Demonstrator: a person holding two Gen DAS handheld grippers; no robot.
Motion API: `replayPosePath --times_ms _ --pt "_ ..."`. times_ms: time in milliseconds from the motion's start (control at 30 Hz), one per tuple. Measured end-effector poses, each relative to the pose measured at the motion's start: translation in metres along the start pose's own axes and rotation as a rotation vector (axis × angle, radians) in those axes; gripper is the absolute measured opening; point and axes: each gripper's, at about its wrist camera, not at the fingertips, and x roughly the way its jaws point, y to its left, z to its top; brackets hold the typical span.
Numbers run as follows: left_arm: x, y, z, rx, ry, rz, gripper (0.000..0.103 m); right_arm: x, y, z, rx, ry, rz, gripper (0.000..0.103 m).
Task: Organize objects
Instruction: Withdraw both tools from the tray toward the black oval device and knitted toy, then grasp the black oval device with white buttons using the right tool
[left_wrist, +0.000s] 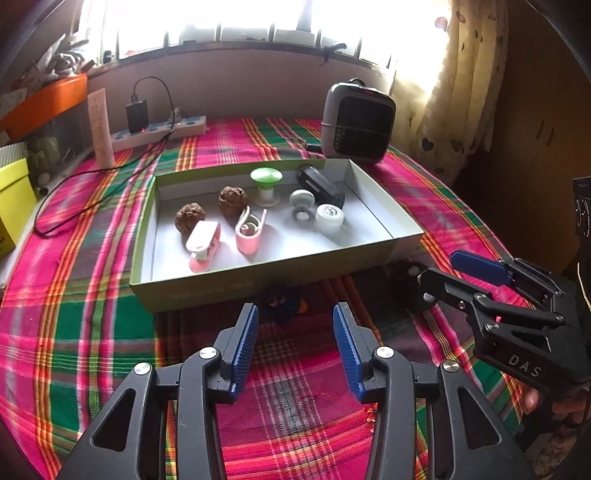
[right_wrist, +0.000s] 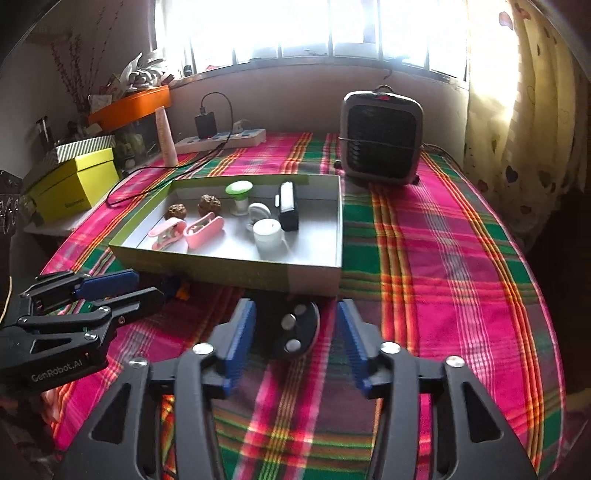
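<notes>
Blue-padded fingers of the right gripper stand apart just above the plaid cloth, released, with a black disc-shaped object bearing silvery round studs lying between them; the pads flank it without pressing, so I judge nothing is gripped yet. Seen from the left wrist, the left gripper is likewise released, its fingers parted over bare cloth, and a small dark object with orange on it lies just past their tips at about 12 o'clock, against the near wall of the box. Outward from both, the shallow green-sided box sits in the middle of the worktop, and it already holds most of the sorting: two brown walnut-like lumps at its 10 o'clock end, two pink clips toward the near wall, a green-capped spool by the far wall, and grey and white round pieces with a black item toward 2 o'clock. Beyond the box, at 1 o'clock, stands a grey heater; a power strip lies at 11 o'clock under the window. The job looks well along: the two dark pieces on the cloth appear to be what remains, each with a gripper near it.
</notes>
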Motion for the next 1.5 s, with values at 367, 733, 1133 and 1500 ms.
replayPosePath --times_ms 367,733,1133,1500 --pt "0.019 0.002 -0.001 -0.026 0.051 0.007 0.041 0.013 -0.005 -0.005 0.010 0.054 0.006 0.050" --pt "0.026 0.002 0.000 -0.033 0.059 0.009 0.041 0.025 -0.004 -0.004 0.002 0.108 0.018 0.050" --pt "0.029 0.005 0.004 -0.054 0.053 0.006 0.041 0.031 -0.002 -0.003 0.000 0.135 0.013 0.050" --pt "0.029 0.010 0.004 -0.077 0.050 0.022 0.024 0.030 -0.003 -0.003 0.018 0.130 0.016 0.041"
